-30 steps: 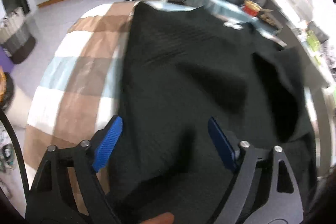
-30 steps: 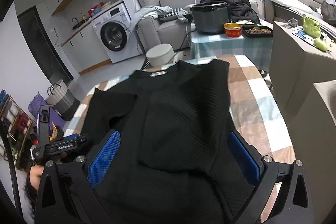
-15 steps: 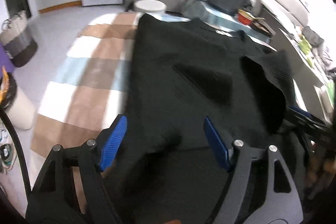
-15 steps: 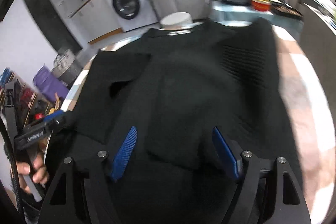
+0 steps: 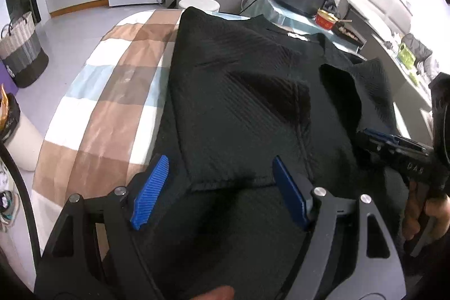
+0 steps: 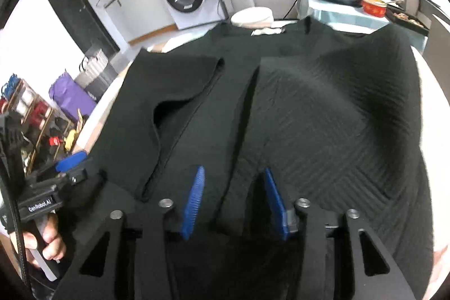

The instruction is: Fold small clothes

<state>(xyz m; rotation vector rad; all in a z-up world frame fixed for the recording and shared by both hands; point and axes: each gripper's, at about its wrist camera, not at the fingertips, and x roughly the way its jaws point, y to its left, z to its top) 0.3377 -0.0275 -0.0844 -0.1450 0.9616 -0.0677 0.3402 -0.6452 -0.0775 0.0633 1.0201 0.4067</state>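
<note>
We see a black ribbed top (image 5: 242, 92) lying flat on the checked counter (image 5: 112, 92), long axis running away from us, neckline at the far end, both sides folded inward. Left gripper (image 5: 219, 187) fingers spread over its near hem. Right gripper (image 6: 233, 201) fingers have just been closing around a raised fold, not yet pinching it.

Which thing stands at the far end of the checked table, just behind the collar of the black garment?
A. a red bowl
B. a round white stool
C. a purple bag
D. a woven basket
B. In the right wrist view the round white stool stands just behind the collar of the black garment, at the far end of the checked table.
</note>
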